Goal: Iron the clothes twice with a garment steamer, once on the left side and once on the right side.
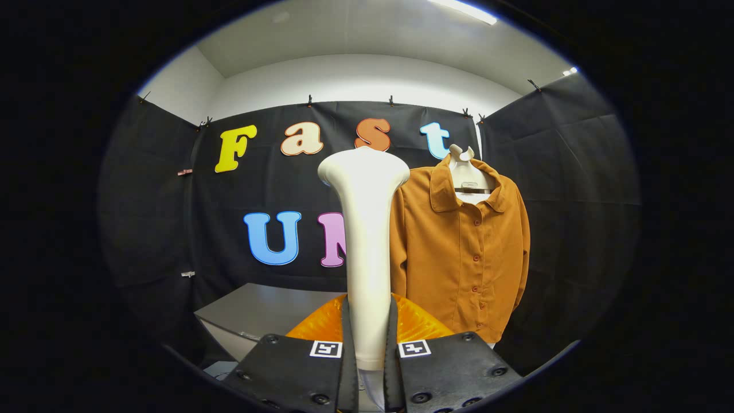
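My gripper (370, 338) is shut on the white garment steamer (367, 229); both fingers press on its handle. The steamer stands upright between the fingers, and its wide head rises well above them. Beyond it and to the right hangs a rust-orange buttoned shirt (464, 258) on a white hanger (467, 172), front facing me. The steamer head is left of the shirt's collar and apart from the cloth. The steamer hides the shirt's left sleeve edge.
A grey table (258, 312) stands below and left of the shirt, beyond the fingers. Something shiny and orange (418, 324) lies just behind the fingers, at the steamer's base. Black cloth walls close the booth on three sides.
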